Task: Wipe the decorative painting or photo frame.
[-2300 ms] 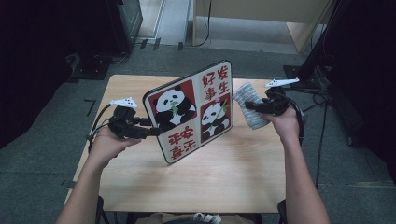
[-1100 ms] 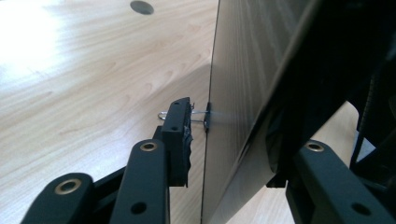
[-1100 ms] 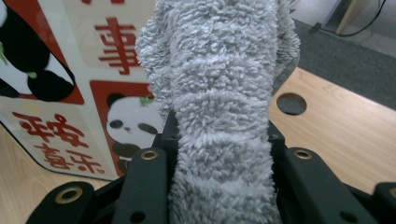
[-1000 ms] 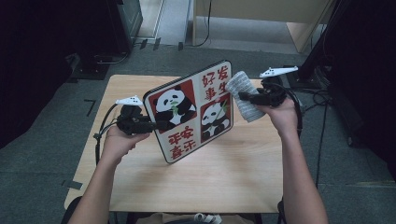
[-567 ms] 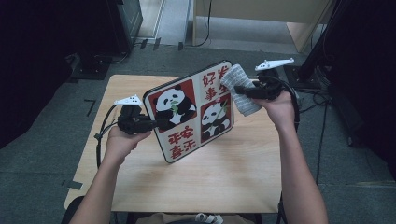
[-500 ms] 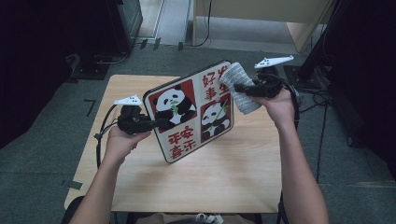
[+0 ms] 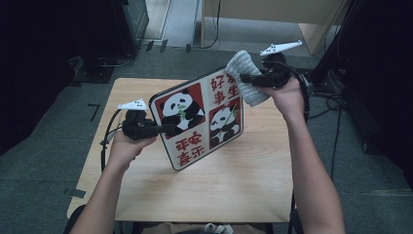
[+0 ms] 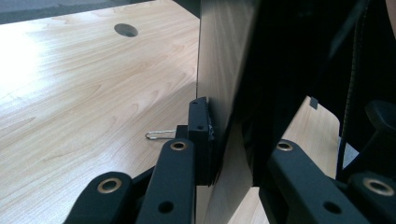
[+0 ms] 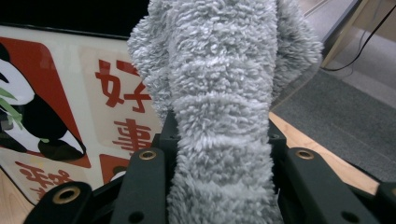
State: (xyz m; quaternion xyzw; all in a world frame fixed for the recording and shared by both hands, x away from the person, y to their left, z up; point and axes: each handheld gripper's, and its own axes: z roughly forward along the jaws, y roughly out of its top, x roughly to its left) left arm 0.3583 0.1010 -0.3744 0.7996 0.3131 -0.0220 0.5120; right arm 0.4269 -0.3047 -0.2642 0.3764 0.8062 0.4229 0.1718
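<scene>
Now the left hand-held gripper [image 7: 168,129] is clamped on the panda picture board [image 7: 202,117] at its 9 o'clock edge, propping it tilted over the worktop [image 7: 243,180] so the right hand-held gripper [image 7: 243,78], clamped on a grey fluffy cloth [image 7: 243,75], can wipe its 1 o'clock corner.

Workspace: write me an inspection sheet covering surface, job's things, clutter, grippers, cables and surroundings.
Surface: light wooden table, with a round hole in its top.
Job's things: panda board held tilted on edge above the table; grey fluffy cloth at the board's upper right corner.
Clutter: a small wire clip lies on the table by the board's edge.
Grippers: left gripper clamped on the board's left edge, its jaws having just closed; right gripper shut on the cloth.
Cables: black cable loops from the left gripper; more cables on the floor at right.
Surroundings: grey carpet floor, dark equipment at both sides.
</scene>
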